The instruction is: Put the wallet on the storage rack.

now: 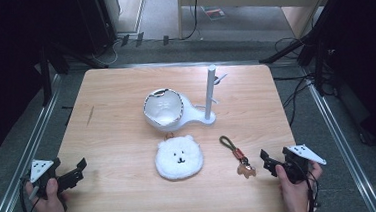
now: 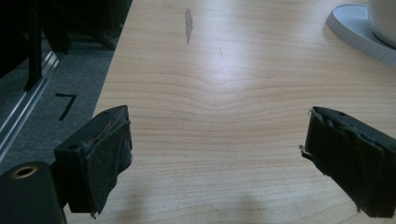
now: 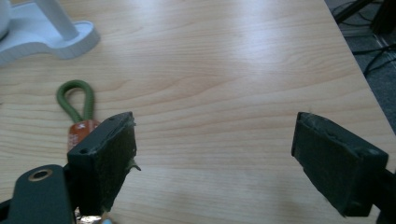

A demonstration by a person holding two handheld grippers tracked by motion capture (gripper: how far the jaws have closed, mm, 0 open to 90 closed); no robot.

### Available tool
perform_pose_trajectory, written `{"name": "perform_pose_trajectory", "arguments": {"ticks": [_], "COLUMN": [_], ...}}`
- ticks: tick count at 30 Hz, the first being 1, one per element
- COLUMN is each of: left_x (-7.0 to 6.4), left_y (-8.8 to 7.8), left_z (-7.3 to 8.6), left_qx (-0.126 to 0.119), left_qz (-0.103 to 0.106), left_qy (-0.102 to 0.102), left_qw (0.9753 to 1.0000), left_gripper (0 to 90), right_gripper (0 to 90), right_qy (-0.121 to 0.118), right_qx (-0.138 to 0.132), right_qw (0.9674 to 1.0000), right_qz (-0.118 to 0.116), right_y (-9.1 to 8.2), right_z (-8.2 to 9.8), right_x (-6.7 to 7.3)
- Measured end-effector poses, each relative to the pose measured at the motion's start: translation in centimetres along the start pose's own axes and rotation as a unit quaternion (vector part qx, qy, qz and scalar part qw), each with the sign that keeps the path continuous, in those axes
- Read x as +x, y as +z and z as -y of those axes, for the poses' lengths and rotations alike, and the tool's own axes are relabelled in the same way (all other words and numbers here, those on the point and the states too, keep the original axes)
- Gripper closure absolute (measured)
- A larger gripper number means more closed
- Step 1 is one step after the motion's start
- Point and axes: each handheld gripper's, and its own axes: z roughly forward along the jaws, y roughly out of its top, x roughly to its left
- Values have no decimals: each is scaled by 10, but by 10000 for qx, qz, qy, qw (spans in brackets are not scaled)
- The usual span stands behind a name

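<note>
A white fluffy bear-face pouch [image 1: 178, 158] lies near the table's front centre. To its right lies a keychain [image 1: 236, 155] with a green cord loop [image 3: 74, 100], an orange tag and a small brown charm. Behind them stands a white stand [image 1: 203, 116] with an upright post [image 1: 210, 92] and a white bowl-like cup [image 1: 163, 107] on its base. My left gripper [image 1: 78, 173] rests open at the front left edge, nothing between its jaws [image 2: 215, 158]. My right gripper [image 1: 267, 161] is open at the front right, just right of the keychain [image 3: 215, 158].
The wooden table [image 1: 116, 106] has a dark mark [image 2: 188, 24] on its left part. The stand's base [image 2: 355, 28] shows at the upper right of the left gripper view. Metal rails [image 1: 33, 142] run along both sides, with cables [image 1: 295, 93] on the floor.
</note>
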Motion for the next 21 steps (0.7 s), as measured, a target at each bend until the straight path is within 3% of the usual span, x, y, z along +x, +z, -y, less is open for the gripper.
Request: {"name": "perform_pose_trajectory", "arguments": {"ticks": [8,12,19,21], "left_x": [0,0,0,0], "left_y": [1,1,2,2], "left_z": [0,0,-1,-1], "left_qx": [13,6,17,8], "left_qz": [5,11,-3,-4], "left_qy": [20,16,32,2], "left_qw": [10000,10000,10000,10000], "left_gripper": [79,79,79,79], "right_gripper": [144,144,144,144], "right_qy": [-204,-152,-219,-191], "right_qx": [-64,-44,153,243], "right_qw": [9997,9990,9977,9962], "right_qz": [-102,-423,-624,-817], "right_y": [-7,-9,-5,-3], "right_z": [-9,-14,-17,-17], "right_x": [23,43,72,85]}}
